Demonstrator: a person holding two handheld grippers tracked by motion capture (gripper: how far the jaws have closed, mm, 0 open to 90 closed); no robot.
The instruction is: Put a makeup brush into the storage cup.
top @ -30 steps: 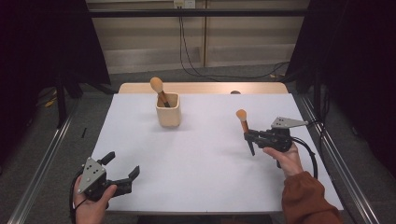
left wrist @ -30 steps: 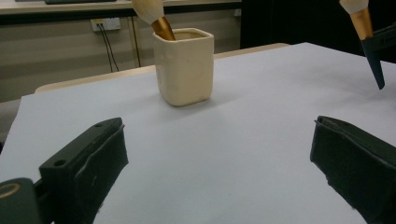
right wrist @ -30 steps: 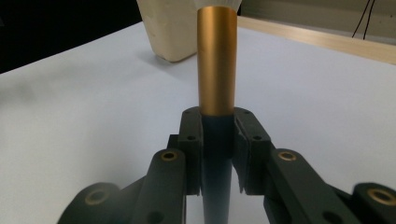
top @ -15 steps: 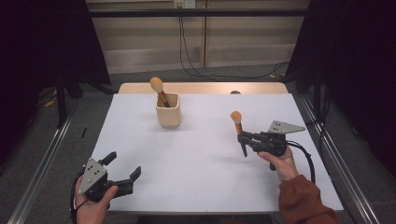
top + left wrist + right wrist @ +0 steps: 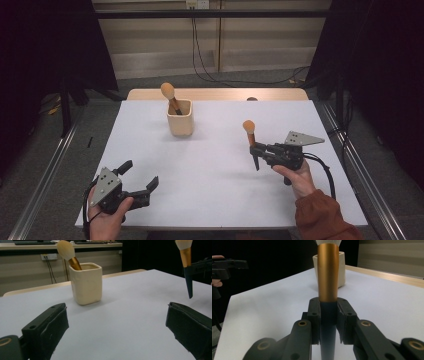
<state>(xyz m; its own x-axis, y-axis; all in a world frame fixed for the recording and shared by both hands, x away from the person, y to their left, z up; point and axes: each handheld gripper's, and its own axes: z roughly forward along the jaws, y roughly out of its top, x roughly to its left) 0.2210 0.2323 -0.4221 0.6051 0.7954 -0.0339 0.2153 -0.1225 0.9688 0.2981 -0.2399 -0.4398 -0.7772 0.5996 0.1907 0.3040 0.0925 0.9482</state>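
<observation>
My right gripper (image 5: pixel 256 149) is shut on a makeup brush (image 5: pixel 250 136), held upright above the white table (image 5: pixel 215 165) at the right, bristles up. In the right gripper view the brush's gold ferrule (image 5: pixel 327 275) rises from between the pads and its dark handle hangs below. A cream cup (image 5: pixel 180 118) stands at the table's far middle with a second brush (image 5: pixel 170 96) leaning in it; both appear in the left gripper view, the cup (image 5: pixel 86 283) ahead and the held brush (image 5: pixel 187 265) at upper right. My left gripper (image 5: pixel 137 179) rests open at the near left corner, nothing between its fingers.
A wooden strip (image 5: pixel 220 94) runs along the table's far edge. Metal rails (image 5: pixel 45 175) flank the table on both sides. Cables (image 5: pixel 205 60) hang down the back wall. White tabletop stretches between the cup and both grippers.
My right gripper has carried the brush leftward over the table, toward the cup. The left gripper has stayed where it was.
</observation>
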